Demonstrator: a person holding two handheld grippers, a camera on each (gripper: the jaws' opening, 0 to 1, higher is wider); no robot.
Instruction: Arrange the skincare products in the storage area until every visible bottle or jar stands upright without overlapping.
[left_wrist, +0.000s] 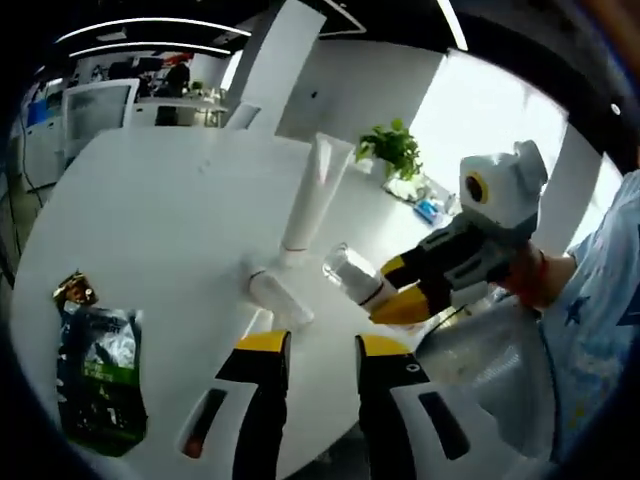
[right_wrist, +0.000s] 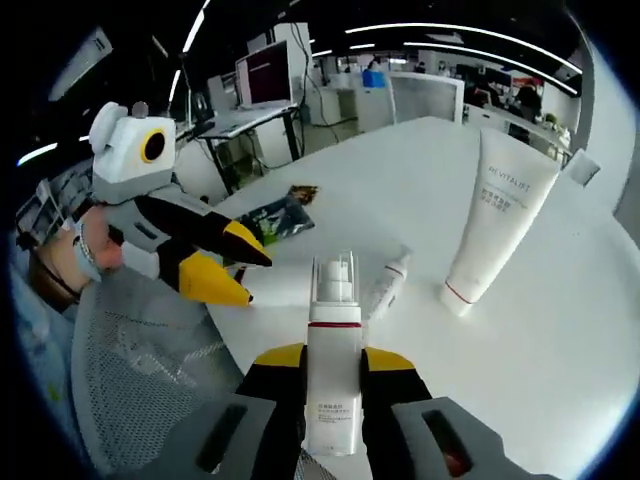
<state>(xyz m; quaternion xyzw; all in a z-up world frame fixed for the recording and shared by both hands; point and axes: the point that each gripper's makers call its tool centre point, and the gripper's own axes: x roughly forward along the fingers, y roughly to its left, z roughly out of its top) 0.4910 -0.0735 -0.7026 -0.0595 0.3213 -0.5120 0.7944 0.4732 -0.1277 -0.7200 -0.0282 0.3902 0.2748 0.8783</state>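
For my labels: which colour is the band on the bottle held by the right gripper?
Dark red, on the white bottle; right gripper view shows it best.

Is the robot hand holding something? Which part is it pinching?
Yes. The right gripper holds a white pump bottle, its fingers pinching the bottle's body below the clear cap. The left gripper is open, holding nothing.

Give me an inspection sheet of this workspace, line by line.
Surface: white table, mostly bare.
Job's things: white tube stands upright on its cap; small bottle lies on its side; pump bottle held in the right claw.
Clutter: dark green packet lying flat; potted plant at the far edge.
Grippers: right claw shut on the pump bottle; left claw open, holding nothing.
Cables: nothing seen.
Surroundings: office desks, monitor, mesh chair.
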